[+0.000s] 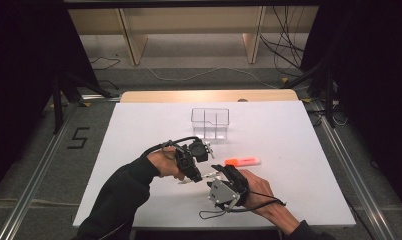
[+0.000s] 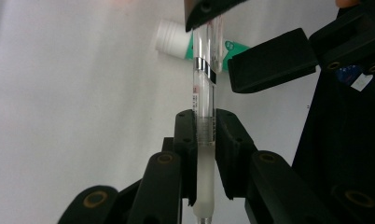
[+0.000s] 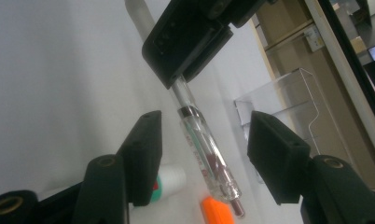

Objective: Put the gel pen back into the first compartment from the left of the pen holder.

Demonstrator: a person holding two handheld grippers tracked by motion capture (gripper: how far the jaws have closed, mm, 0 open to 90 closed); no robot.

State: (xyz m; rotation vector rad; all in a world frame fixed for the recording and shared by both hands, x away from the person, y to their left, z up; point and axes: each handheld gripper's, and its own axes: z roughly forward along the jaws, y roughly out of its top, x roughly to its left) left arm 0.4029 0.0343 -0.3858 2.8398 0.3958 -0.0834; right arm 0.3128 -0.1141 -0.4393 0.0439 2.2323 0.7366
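Above white table [image 1: 299, 150], left gripper [image 2: 205, 135] clamps pen [image 2: 204, 93] between right gripper's [image 3: 204, 154] spread jaws.

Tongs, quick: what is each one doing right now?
Left tongs: closed, holding the clear pen.
Right tongs: open, one jaw on each side of the pen, not squeezing it.

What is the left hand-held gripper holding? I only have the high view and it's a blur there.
Observer: A clear pen, clamped between the left hand-held gripper jaws at its frosted grip.
Operator: Has the right one got it too?
Observer: No. The right hand-held gripper is open, with the pen between its jaws but touching neither.
Operator: Anything under the pen?
Observer: A white-capped green tube lies on the table beside the orange highlighter.
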